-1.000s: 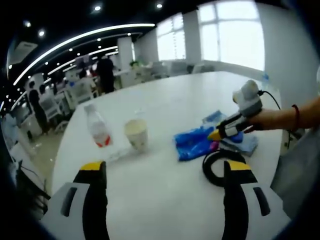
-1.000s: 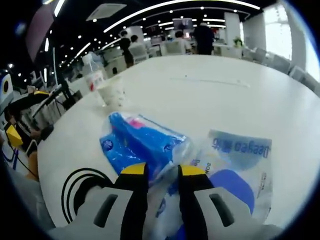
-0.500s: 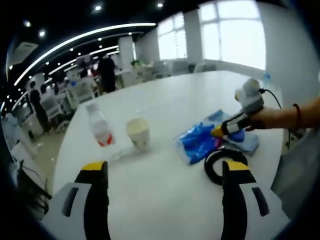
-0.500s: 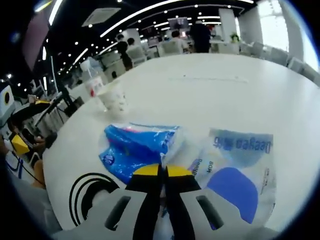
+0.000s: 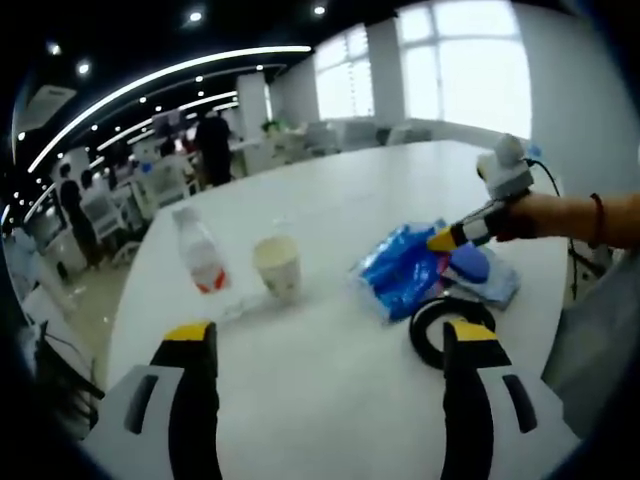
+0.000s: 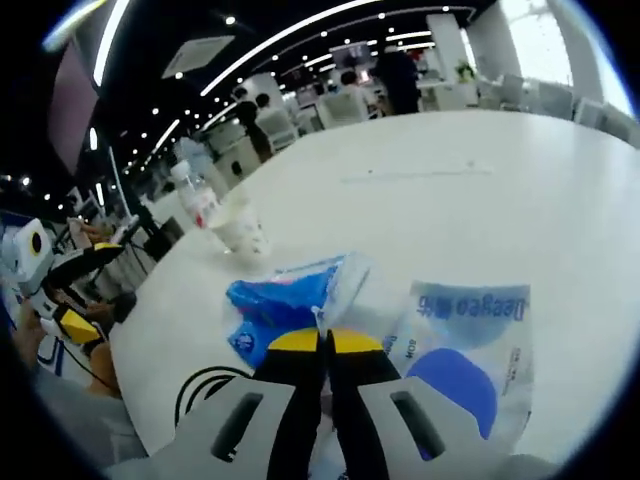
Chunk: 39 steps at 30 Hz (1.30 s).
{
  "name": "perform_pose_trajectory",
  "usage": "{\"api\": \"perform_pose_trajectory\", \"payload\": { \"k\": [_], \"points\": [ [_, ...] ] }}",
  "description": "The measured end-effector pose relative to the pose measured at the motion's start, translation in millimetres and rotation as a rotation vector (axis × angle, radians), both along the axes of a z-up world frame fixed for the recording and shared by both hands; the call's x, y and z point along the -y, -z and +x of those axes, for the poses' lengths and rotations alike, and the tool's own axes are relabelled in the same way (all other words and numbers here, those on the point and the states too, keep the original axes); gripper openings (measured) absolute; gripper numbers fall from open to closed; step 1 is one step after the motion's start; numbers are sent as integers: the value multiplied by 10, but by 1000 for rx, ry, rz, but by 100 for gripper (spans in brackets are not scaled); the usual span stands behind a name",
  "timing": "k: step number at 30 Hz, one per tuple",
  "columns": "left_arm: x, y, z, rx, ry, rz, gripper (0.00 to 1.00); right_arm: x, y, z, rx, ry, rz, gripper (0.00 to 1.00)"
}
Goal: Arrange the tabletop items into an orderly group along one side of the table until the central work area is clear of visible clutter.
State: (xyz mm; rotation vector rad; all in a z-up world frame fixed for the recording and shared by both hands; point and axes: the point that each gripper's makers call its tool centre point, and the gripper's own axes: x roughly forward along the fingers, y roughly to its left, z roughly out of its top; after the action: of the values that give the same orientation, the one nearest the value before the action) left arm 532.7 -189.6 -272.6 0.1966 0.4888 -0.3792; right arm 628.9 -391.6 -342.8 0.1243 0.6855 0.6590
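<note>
**Right gripper pinching the blue packet, left gripper wide and empty**

On the white table (image 5: 330, 400), the right gripper (image 6: 322, 342) has its yellow tips pressed together on the clear edge of a blue packet (image 6: 280, 305), which looks lifted at that corner, though the fisheye view makes this hard to judge. Just beside it on the right lies a flat clear bag with a blue patch and printed lettering (image 6: 470, 340). A black coiled cable (image 6: 205, 385) lies near the table edge, close to the gripper's left jaw.

In the left gripper view, the right gripper (image 5: 445, 238) reaches in from the right, with a hand (image 5: 520, 215) behind it, touching the blue packet (image 5: 405, 270). The coiled cable (image 5: 440, 325) sits between that packet and the near edge. The left gripper (image 5: 325, 345) hangs over the table with jaws spread far apart, holding nothing.

Well apart to the left stand a paper cup (image 5: 277, 267) and a plastic bottle (image 5: 198, 252) with a red label, near each other. The far half of the table is open surface. Chairs and people stand beyond the far edge.
</note>
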Motion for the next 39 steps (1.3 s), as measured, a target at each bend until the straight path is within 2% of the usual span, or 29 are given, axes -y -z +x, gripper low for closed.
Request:
{"api": "perform_pose_trajectory", "payload": {
  "k": [8,18,24,27,39],
  "points": [
    [-10,6,6,-2,0,1,90,116,-265,55,16,16,62,1],
    [3,24,1,-8,8,5,91,502,-556,197,52,73,69,1],
    [14,48,-3,-16,15,11,91,685,-655,281,67,97,57,1],
    [12,65,-5,-22,16,14,90,749,-715,332,68,107,77,1],
    [-7,93,-7,-31,12,15,90,877,-842,506,78,97,67,1]
  ]
}}
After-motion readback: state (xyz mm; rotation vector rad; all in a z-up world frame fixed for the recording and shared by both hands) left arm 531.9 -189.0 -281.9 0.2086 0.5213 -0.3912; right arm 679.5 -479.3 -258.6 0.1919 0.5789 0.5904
